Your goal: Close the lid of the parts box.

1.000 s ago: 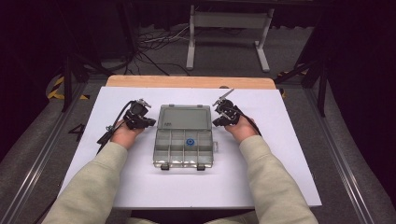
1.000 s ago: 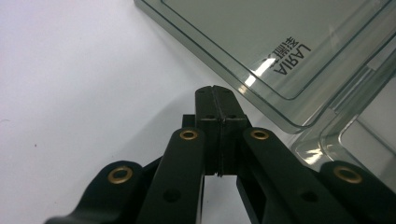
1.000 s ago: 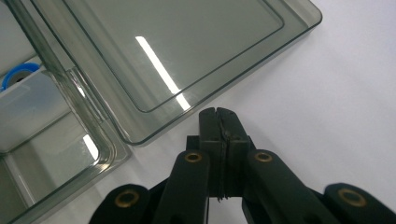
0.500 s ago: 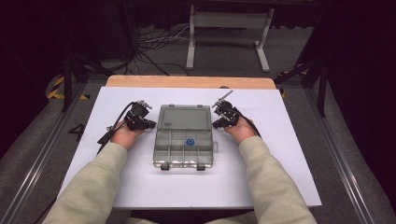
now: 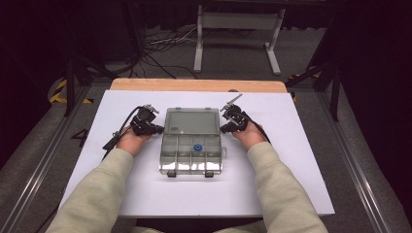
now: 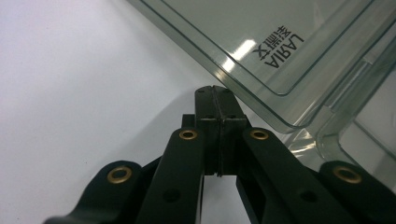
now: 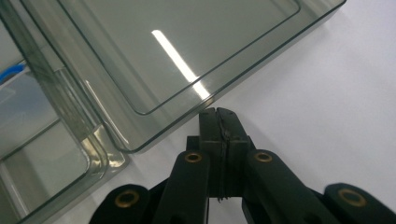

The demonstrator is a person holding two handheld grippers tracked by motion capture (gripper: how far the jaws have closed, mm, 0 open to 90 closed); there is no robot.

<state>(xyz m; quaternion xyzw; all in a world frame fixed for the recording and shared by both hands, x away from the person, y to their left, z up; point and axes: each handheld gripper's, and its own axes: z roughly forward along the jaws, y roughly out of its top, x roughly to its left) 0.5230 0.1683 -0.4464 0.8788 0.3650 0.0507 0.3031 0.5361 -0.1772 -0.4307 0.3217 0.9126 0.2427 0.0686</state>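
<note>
Grippers (image 5: 156, 128) (image 5: 224, 127) flanking open organizer box (image 5: 191, 141)

light: bright on white table (image 5: 291, 160), dark surrounds | glare: streaks on clear lid (image 7: 182, 60) | blur: near fingers soft

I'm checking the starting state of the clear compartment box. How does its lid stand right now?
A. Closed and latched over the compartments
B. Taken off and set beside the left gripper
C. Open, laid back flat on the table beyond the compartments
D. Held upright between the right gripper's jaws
C: in the high view the lid lies flat behind the compartments of the clear box, still joined to it.
</note>
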